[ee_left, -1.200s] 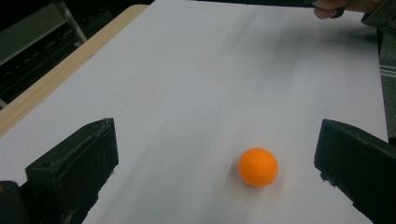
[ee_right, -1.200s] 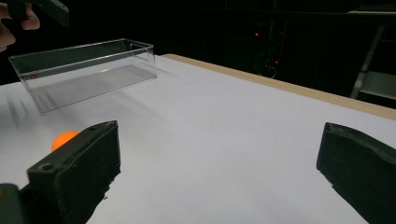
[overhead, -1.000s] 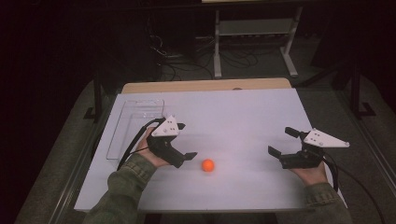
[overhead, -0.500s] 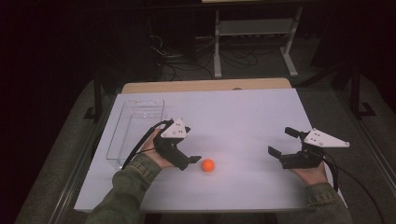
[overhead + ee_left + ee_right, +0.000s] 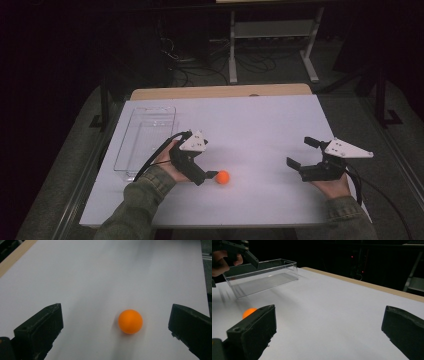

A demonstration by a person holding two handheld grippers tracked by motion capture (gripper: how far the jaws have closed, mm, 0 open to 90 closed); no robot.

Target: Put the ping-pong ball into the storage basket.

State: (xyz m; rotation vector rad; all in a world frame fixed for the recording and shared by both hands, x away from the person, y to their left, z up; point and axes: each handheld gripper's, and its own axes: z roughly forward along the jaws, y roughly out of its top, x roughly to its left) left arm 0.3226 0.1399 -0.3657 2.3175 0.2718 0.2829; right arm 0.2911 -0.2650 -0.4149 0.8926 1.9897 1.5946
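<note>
The left gripper [image 5: 210, 176] is hovering low over the table [image 5: 260, 125] with its jaws spread wide and gripping nothing; the orange ball [image 5: 130, 321] is lying on the white surface between them, nearer the right-hand jaw in the left gripper view and touching neither; the right gripper [image 5: 300, 152] is resting well apart near the table's right edge, jaws also wide and holding nothing; a clear tray [image 5: 145, 135] is sitting beside the left hand [image 5: 167, 162].
</note>
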